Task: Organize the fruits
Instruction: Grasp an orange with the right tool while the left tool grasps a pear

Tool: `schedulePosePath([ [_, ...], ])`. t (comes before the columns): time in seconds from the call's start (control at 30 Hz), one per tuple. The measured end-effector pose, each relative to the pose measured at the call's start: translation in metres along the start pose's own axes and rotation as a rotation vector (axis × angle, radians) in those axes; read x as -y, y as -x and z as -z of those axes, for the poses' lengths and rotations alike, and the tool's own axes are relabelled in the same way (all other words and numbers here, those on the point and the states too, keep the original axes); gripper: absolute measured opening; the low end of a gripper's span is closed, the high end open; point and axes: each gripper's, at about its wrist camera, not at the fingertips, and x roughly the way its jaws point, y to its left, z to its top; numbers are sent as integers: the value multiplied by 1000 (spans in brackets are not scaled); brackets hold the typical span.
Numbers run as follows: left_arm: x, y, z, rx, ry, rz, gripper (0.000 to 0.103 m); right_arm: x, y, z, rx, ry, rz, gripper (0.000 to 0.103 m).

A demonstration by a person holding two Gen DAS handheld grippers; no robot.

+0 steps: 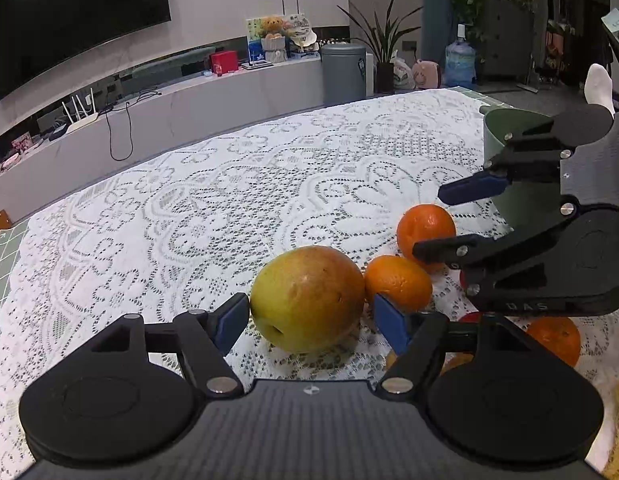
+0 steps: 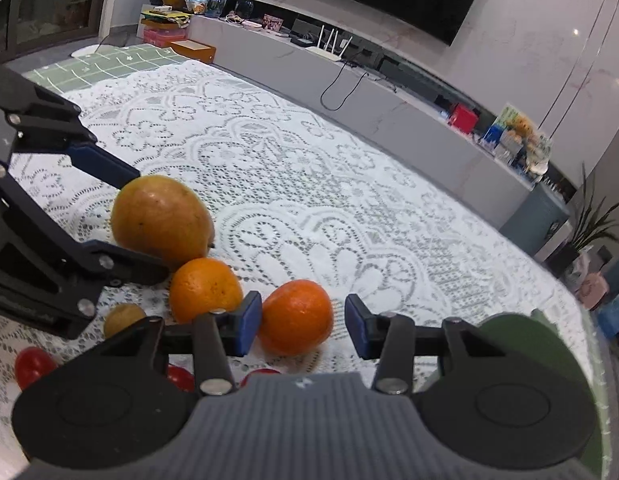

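Observation:
A large yellow-red pear-like fruit [image 1: 307, 298] [image 2: 161, 220] lies on the lace tablecloth [image 1: 229, 200]. My left gripper [image 1: 311, 312] [image 2: 147, 226] stands open around it; the left pad looks to touch it and the right pad is a little apart. My right gripper [image 2: 302, 312] [image 1: 433, 220] is open around an orange [image 2: 296, 317] [image 1: 425, 232], with a gap at its right pad. A second orange [image 2: 205, 288] [image 1: 397, 280] sits between the two fruits. A dark green container [image 1: 509, 128] [image 2: 521, 332] stands at the right.
Another orange [image 1: 557, 338], a small yellow fruit [image 2: 123, 318] and red cherry tomatoes [image 2: 33, 364] lie near the front. A green cutting mat [image 2: 109, 64] lies under the cloth. A low TV cabinet [image 1: 189, 112] runs behind the table. A white-socked foot [image 1: 599, 84] shows at far right.

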Motion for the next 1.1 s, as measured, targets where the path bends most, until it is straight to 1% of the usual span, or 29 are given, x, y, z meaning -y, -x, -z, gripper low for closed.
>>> schedulePosePath([
  [0.1,0,-4,1,0,-3,-6,83,2,-2,0,-16,-27,-28,44],
  [0.2,-1,-7,0,12,9,-13,83,2,-4,0,-20,-39,-33,44],
  [0.43,-8,-10,1,33,43,-4,85,8,-5,-1,-32,-71,-49,43],
  [0.47,-7,-10,1,35,45,-4,84,8,-5,-1,-33,-71,-49,43],
  [0.5,-7,-10,1,36,44,1,80,8,-5,-1,-32,-74,-51,41],
  [0.53,-7,-9,0,35,43,4,79,8,-5,-2,-32,-82,-62,39],
  [0.6,-6,-9,1,35,40,12,76,8,-5,-1,-30,-84,-59,38],
  [0.8,-6,-8,1,35,35,8,75,7,-5,-1,-18,-89,-49,37],
  [1.1,-13,-5,5,51,133,21,74,5,-3,0,-5,-91,-40,36],
])
